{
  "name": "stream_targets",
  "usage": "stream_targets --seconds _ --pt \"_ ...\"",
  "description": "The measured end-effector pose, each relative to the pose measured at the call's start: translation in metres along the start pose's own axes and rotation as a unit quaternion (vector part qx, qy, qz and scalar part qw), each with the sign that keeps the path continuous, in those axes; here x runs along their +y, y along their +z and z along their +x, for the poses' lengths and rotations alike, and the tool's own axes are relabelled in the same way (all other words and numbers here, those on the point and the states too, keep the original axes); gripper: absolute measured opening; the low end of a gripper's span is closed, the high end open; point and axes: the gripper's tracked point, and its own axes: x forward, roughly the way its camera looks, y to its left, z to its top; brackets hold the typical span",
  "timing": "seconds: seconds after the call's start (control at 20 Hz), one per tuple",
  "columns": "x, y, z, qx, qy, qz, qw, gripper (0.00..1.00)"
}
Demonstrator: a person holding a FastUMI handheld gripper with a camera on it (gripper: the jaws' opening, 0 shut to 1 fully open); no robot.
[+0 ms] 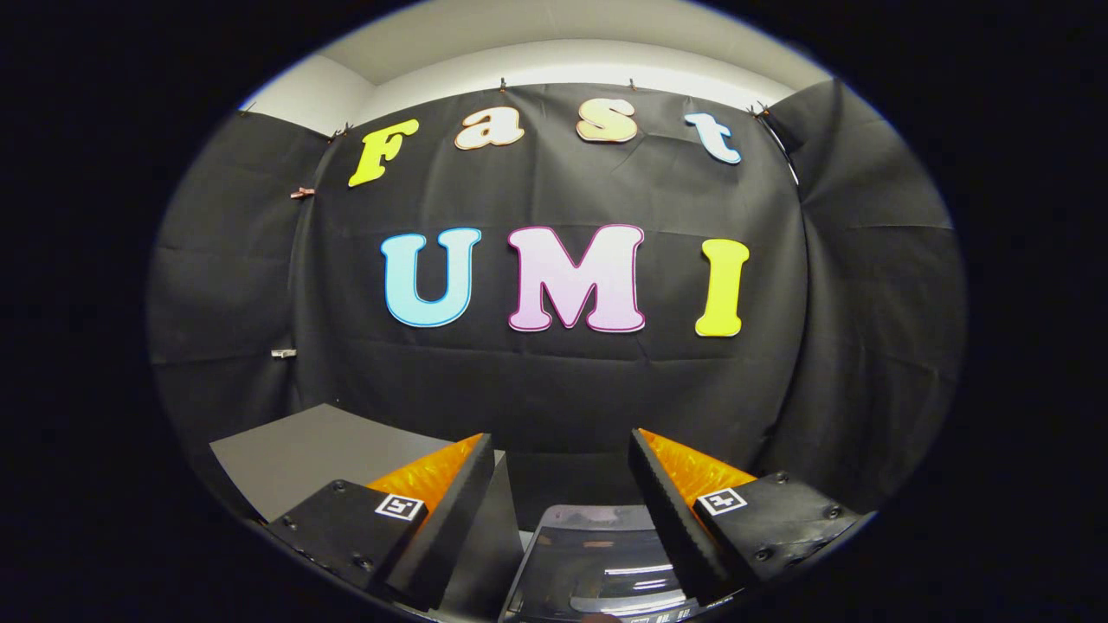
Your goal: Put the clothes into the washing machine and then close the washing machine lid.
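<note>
Washer lid (pixel 597 562) below parted hand-held gripper (pixel 561 450)

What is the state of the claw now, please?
Claw: open, holding nothing; the glossy dark washing machine lid lies below, between its fingers.

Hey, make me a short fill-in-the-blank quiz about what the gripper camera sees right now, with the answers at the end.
1. The gripper's two fingers stand ____, with nothing between them.
2. The glossy dark washing machine lid lies ____ the fingers, low between them.
3. The inner faces of the fingers are coloured ____.
4. The flat grey surface lies beside the ____ finger.

Missing words: open; below; orange; left
</note>
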Motion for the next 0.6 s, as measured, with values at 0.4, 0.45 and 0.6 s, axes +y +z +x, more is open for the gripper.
stream_targets --seconds 0.4,0.45,0.6 --pt "-0.011 -0.003 0.000 0.001 -0.011 0.005 1.000 0.99" --pt "-0.012 -0.004 -0.001 0.000 -0.011 0.006 1.000 0.99" --pt "-0.014 -0.004 -0.001 -0.001 -0.015 0.009 1.000 0.99"
